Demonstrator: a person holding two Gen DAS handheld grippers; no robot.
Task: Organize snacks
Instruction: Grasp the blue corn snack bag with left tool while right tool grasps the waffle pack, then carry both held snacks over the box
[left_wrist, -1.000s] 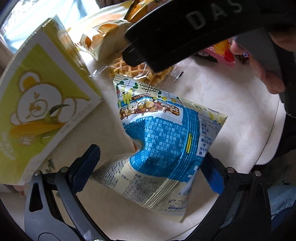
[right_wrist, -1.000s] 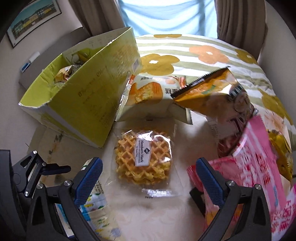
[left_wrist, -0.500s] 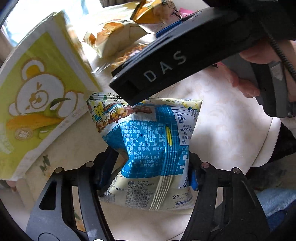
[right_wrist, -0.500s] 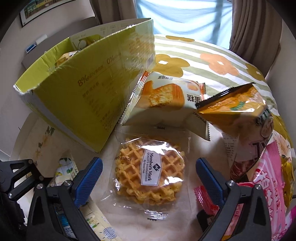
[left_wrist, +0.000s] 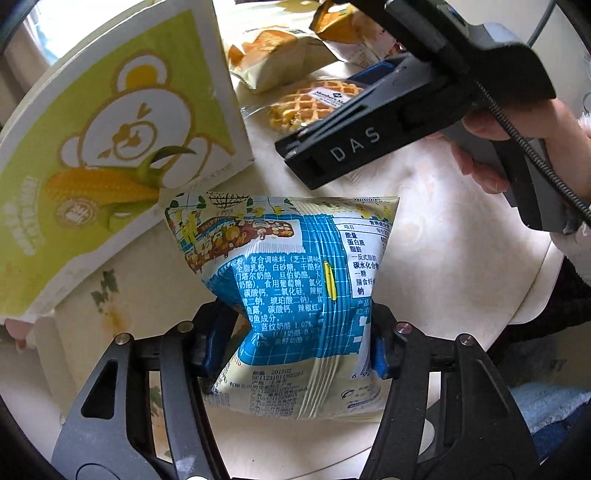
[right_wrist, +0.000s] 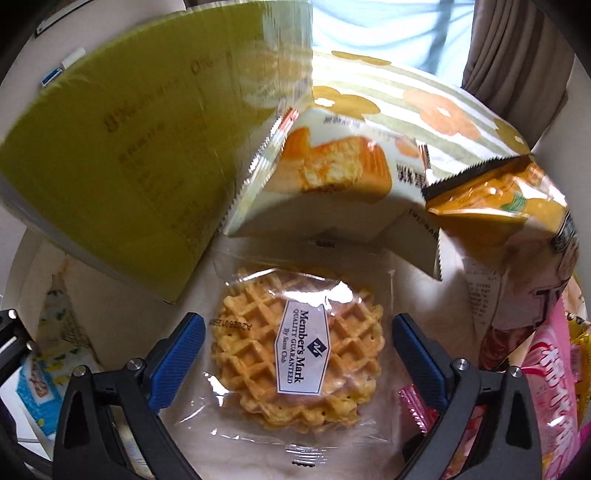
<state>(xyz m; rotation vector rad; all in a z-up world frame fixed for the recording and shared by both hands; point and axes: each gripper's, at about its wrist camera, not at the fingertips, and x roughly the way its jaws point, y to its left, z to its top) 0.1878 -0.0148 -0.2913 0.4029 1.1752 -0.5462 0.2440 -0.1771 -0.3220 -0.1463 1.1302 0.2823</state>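
Note:
My left gripper (left_wrist: 295, 343) is shut on a blue and white snack bag (left_wrist: 295, 280), pinching its lower half and holding it above the table. The green and yellow carton (left_wrist: 110, 140) with a bear print stands just to its left. My right gripper (right_wrist: 295, 354) is open, its blue pads on either side of a clear-wrapped waffle (right_wrist: 295, 354) lying on the table. The waffle also shows in the left wrist view (left_wrist: 314, 99), under the right gripper's black body (left_wrist: 406, 118). The carton's side (right_wrist: 129, 166) rises left of the waffle.
Behind the waffle lie a cake packet (right_wrist: 332, 177) and an orange snack bag (right_wrist: 509, 206). Pink packets (right_wrist: 546, 398) crowd the right side. A flower-print cushion (right_wrist: 406, 99) lies beyond. The round table's edge (left_wrist: 532, 295) runs at the right.
My left gripper closed on the blue bag and lifted it. My right gripper moved forward and down until its open pads straddle the waffle.

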